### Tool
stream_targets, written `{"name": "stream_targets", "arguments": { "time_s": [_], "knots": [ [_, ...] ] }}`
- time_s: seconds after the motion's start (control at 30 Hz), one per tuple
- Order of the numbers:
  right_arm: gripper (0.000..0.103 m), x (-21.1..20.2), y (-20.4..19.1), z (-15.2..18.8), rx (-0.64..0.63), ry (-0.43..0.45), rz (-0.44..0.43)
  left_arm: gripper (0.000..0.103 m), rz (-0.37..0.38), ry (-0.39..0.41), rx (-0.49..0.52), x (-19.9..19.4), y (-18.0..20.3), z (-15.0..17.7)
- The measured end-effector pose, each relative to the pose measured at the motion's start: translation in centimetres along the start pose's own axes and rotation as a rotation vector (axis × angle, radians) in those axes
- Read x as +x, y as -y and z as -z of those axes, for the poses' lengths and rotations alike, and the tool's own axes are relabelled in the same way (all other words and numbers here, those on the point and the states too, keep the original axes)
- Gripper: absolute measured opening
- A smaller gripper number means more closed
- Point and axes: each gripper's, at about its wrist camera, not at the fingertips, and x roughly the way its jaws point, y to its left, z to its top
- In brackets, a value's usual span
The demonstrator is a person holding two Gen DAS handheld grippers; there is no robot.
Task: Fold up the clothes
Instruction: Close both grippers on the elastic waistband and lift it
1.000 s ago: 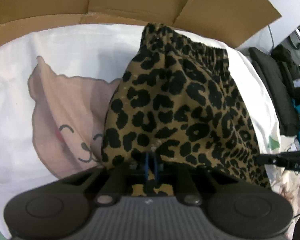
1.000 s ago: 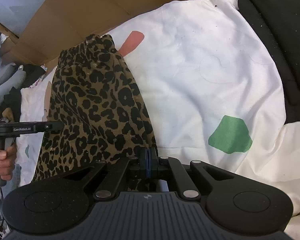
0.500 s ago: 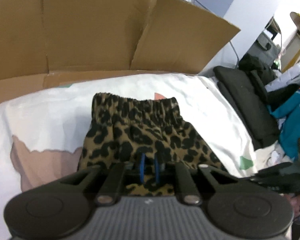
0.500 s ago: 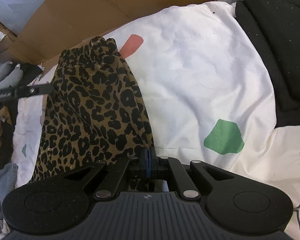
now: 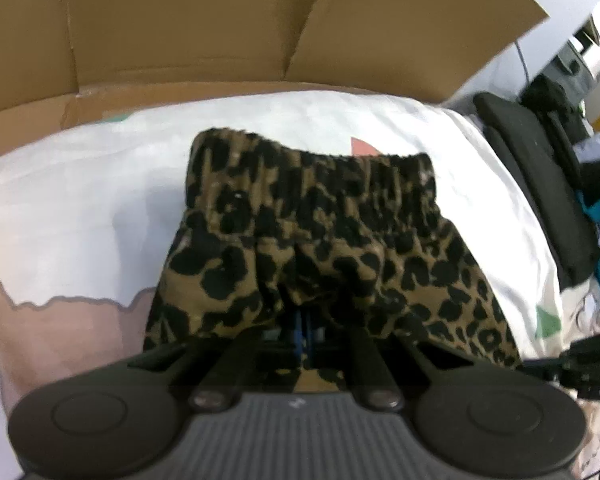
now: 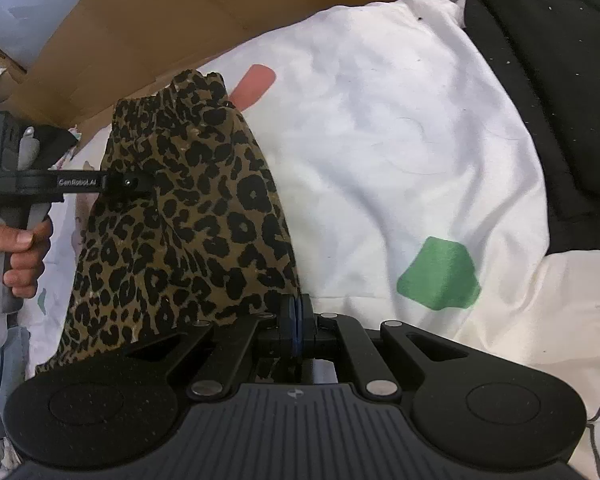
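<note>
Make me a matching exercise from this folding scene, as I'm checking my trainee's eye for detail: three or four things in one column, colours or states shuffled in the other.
Things:
1. leopard-print shorts
2. bed sheet
3. cardboard
4. cushion

Colours or states:
A. plain brown, standing behind the bed
B. black, at the sheet's edge
C. white with pink and green shapes
D. pinched at the hem by both grippers, waistband farthest away

Pairs: 1-D, 2-C, 3-A, 4-B

Both wrist cameras look steeply down, close over the leopard-print garment [image 5: 312, 248] they share.
</note>
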Motion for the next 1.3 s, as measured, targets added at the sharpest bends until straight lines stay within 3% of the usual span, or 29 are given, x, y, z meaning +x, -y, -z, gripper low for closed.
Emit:
{"name": "stream_targets", "arguments": {
  "time_s": [0.2, 0.43, 0.47, 0.53, 0.77, 0.87, 1.0, 1.13, 1.2, 1.3],
  "knots": [
    [0.004, -1.0, -1.2, 0.0, -0.032, 0.019, 0.014, 0.006, -0.032, 0.003, 0.038, -1.9, 1.1, 0.4],
    [0.011, -2.5, -2.4, 0.1, -0.046, 0.144, 0.017, 0.013, -0.026, 0.066, 0.055, -5.0, 1.8, 0.6],
    [0.02, -2.5, -2.7, 0.1, -0.056, 0.168, 0.023, 0.013, -0.028, 0.075, 0.053, -5.0, 1.8, 0.4],
    [0.025, -2.5, -3.3, -0.1, -0.079, 0.208, 0.025, 0.013, -0.033, 0.093, 0.049, -5.0, 1.7, 0.0],
    [0.025, -0.6, -6.9, -1.4, -0.167, 0.269, 0.041, 0.014, -0.02, 0.091, 0.073, -2.9, 2.6, -1.1],
    [0.026, 1.3, -7.1, -1.7, -0.143, 0.22, 0.015, 0.013, -0.043, 0.064, 0.067, -1.2, 2.0, -1.0],
    [0.025, 3.9, -5.8, -1.6, -0.129, 0.137, 0.049, 0.01, -0.077, 0.05, 0.1, -0.2, 2.3, -1.0],
    [0.021, 3.5, -5.7, -1.6, -0.148, 0.137, 0.069, 0.011, -0.074, 0.052, 0.082, -1.2, 2.2, -1.0],
    [0.024, 2.8, -5.5, -1.7, -0.133, 0.128, 0.089, 0.01, -0.075, 0.062, 0.073, -2.1, 2.1, -0.8],
    [0.025, 1.8, -5.8, -1.9, -0.159, 0.092, 0.053, 0.016, -0.063, 0.084, 0.076, -3.6, 1.9, -0.7]
  ]
}}
